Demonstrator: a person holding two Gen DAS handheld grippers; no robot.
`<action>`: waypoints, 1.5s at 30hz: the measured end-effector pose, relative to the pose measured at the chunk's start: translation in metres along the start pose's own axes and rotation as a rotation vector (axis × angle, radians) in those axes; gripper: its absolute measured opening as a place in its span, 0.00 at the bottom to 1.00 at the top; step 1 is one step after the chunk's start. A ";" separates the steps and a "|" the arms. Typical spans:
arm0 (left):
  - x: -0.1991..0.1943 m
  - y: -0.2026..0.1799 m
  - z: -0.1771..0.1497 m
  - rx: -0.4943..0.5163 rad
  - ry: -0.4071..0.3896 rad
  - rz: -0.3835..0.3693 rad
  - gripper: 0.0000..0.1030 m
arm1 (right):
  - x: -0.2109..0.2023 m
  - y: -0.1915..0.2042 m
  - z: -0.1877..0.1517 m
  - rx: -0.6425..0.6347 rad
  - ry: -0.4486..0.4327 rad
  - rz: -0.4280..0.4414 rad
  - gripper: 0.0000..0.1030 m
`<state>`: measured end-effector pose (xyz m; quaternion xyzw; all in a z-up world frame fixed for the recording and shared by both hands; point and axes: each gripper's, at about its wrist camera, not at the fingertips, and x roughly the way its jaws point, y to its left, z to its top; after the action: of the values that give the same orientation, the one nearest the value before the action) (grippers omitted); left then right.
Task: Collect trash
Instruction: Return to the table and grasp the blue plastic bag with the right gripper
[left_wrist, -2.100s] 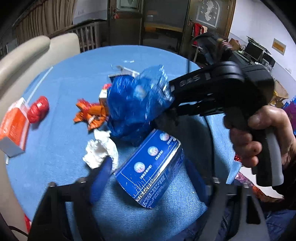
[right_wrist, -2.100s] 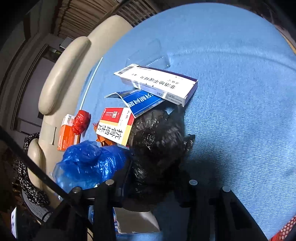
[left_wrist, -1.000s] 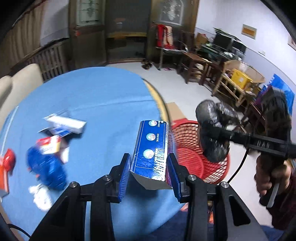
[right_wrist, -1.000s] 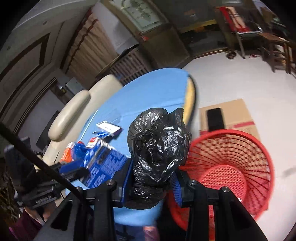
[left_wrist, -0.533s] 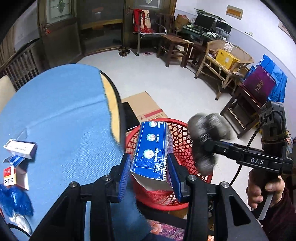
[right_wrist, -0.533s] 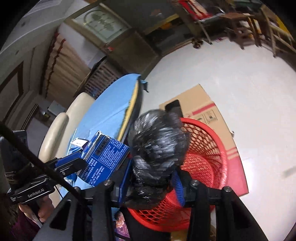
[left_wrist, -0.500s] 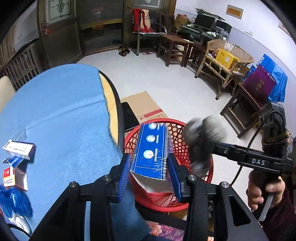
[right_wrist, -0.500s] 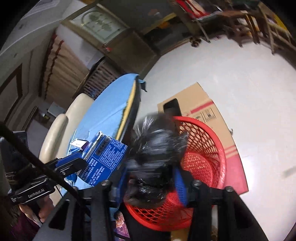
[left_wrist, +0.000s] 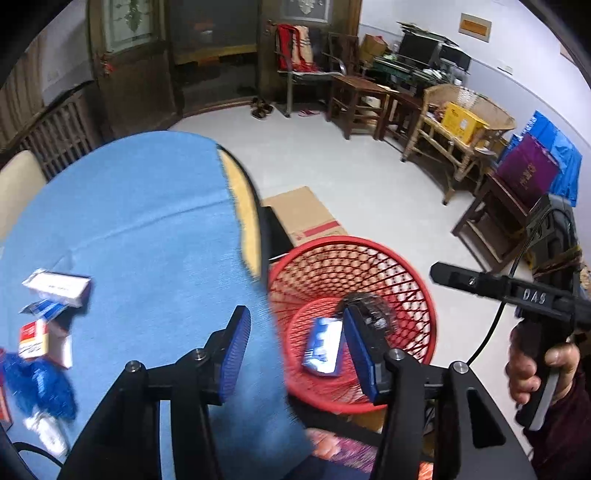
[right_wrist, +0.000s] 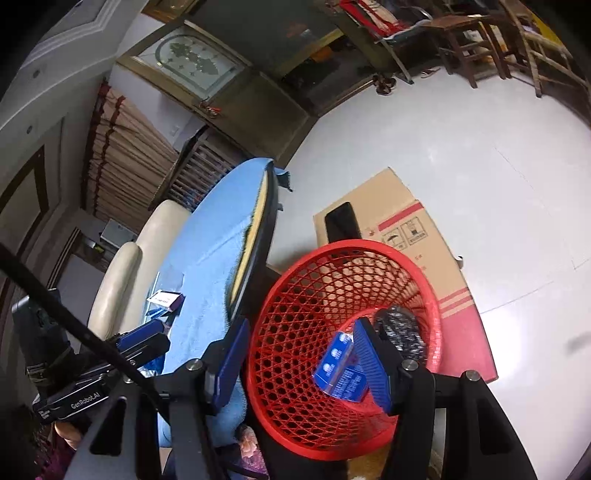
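Both grippers, left (left_wrist: 297, 347) and right (right_wrist: 306, 356), gape empty, having just opened; box (right_wrist: 341, 373) and black bag (right_wrist: 400, 330) lie in the red basket (right_wrist: 295, 277) at five o'clock from the table (left_wrist: 129, 221).

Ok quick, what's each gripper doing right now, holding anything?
Left gripper: jaws just opened, empty; blue box in the red basket.
Right gripper: jaws just opened, empty; black bag there too.

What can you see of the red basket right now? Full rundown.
The red basket is a round, open-lattice bin, plastic by the look, tapering to a smaller solid base. It stands on the floor against the table's edge, partly on flattened cardboard. Inside lie a blue box and a crumpled black bag. Both grippers hang open above it, touching nothing.
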<state>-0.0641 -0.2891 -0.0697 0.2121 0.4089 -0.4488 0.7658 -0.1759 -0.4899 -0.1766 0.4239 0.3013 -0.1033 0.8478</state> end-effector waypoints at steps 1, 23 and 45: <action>-0.006 0.004 -0.005 -0.005 -0.007 0.019 0.57 | 0.001 0.006 0.000 -0.013 0.003 0.007 0.60; -0.141 0.213 -0.183 -0.518 -0.153 0.384 0.64 | 0.105 0.223 -0.035 -0.416 0.259 0.167 0.60; -0.121 0.264 -0.211 -0.625 -0.122 0.305 0.64 | 0.286 0.351 -0.095 -0.416 0.507 0.208 0.60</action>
<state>0.0396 0.0528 -0.1039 -0.0013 0.4437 -0.1943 0.8749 0.1627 -0.1756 -0.1610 0.2826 0.4722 0.1560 0.8203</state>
